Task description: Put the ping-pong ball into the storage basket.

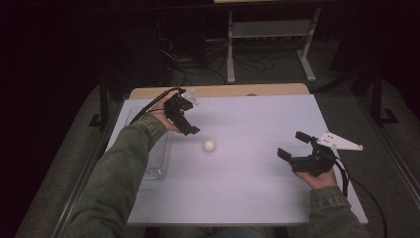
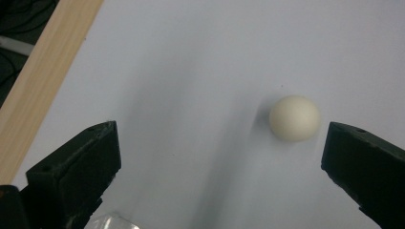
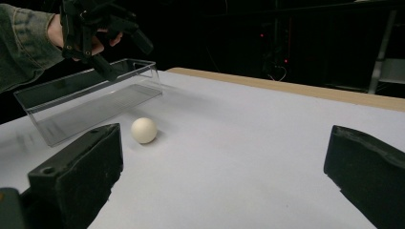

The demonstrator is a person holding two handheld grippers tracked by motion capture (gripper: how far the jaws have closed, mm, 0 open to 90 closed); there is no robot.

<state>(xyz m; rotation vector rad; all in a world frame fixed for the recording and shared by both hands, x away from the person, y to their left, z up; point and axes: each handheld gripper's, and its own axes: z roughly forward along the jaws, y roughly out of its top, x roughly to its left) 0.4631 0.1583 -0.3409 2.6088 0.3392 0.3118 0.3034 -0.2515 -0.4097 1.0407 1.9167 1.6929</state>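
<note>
A small cream ball [image 1: 209,146] rests on the white table [image 1: 247,178], a little left of centre. My left gripper [image 1: 185,122] hovers above the table just left of the ball, jaws wide open and empty. In the left gripper view the ball [image 2: 293,118] lies below, nearer the right jaw. My right gripper [image 1: 292,146] is held near the right edge, open and empty, its jaws pointing toward the ball [image 3: 143,130]. The right gripper view also catches the left gripper [image 3: 122,52] above the clear box.
A clear plastic box [image 1: 154,153] sits along the table's left side, with its long wall [image 3: 90,102] toward the ball. A wooden strip [image 1: 218,91] edges the far side. Metal frame legs [image 1: 270,47] stand beyond the table.
</note>
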